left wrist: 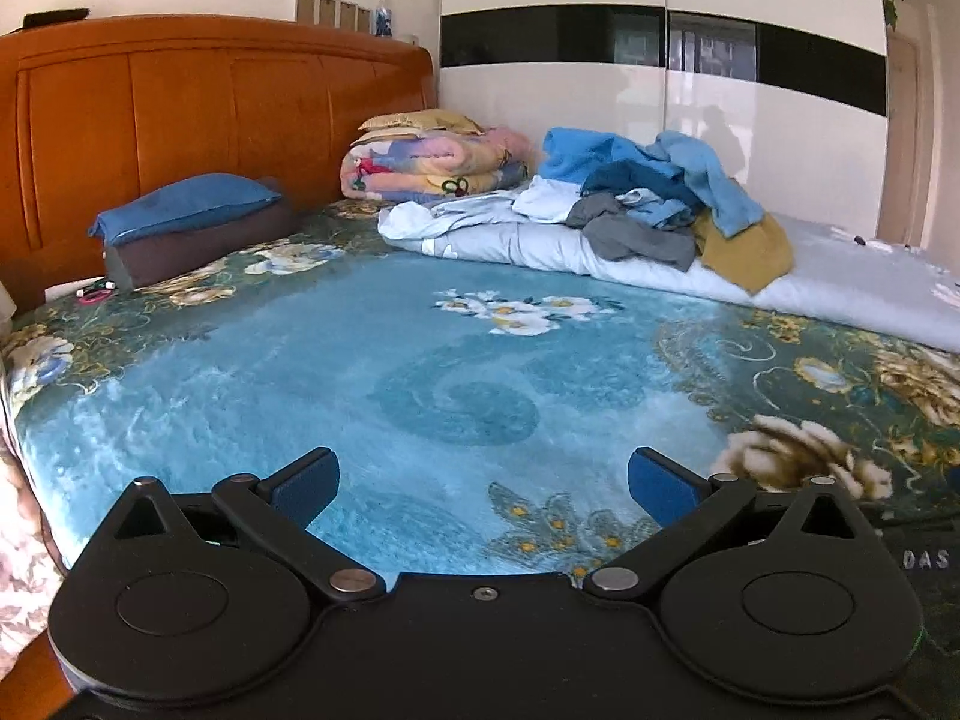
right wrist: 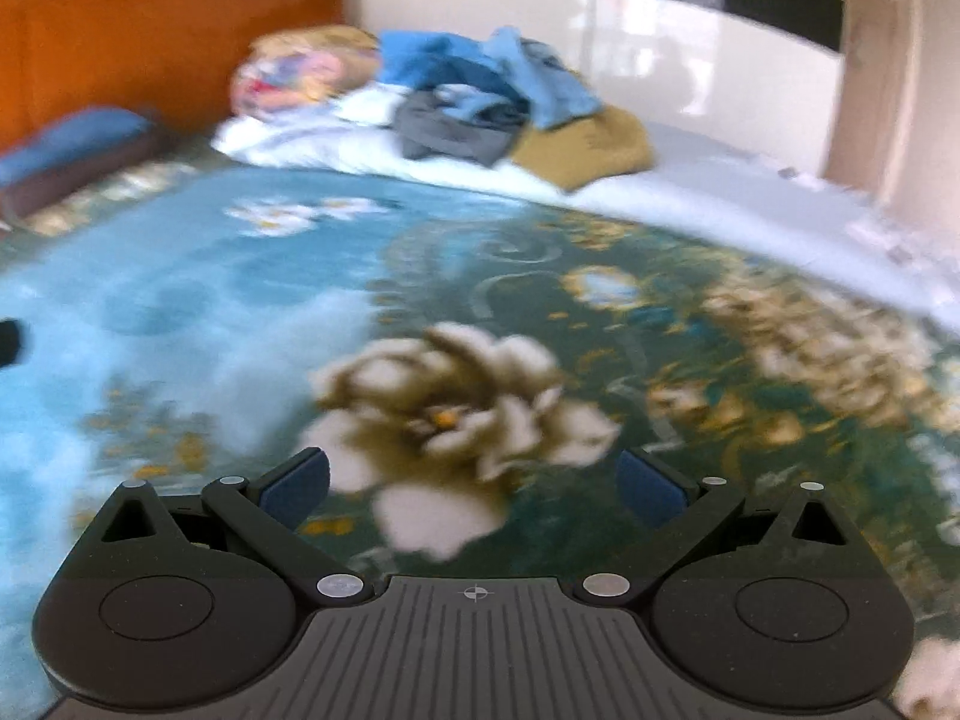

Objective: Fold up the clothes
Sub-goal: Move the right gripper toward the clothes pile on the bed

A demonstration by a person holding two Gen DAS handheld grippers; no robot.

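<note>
A heap of unfolded clothes [left wrist: 654, 198] lies at the far side of the bed: blue, grey and mustard pieces on a pale quilt. It shows blurred in the right wrist view [right wrist: 480, 102]. My left gripper [left wrist: 483, 489] is open and empty, low over the blue floral blanket [left wrist: 420, 360], well short of the heap. My right gripper [right wrist: 474, 489] is open and empty over a large cream flower on the blanket [right wrist: 690, 300]. A dark tip at the left edge of the right wrist view [right wrist: 9, 342] is probably the left gripper.
An orange wooden headboard [left wrist: 180, 114] stands at the left. A blue pillow on a brown one [left wrist: 186, 222] lies by it. A folded floral quilt [left wrist: 432, 162] sits behind the clothes. A white wardrobe [left wrist: 660, 90] lines the far side. Dark fabric with white letters [left wrist: 924, 558] lies at the right.
</note>
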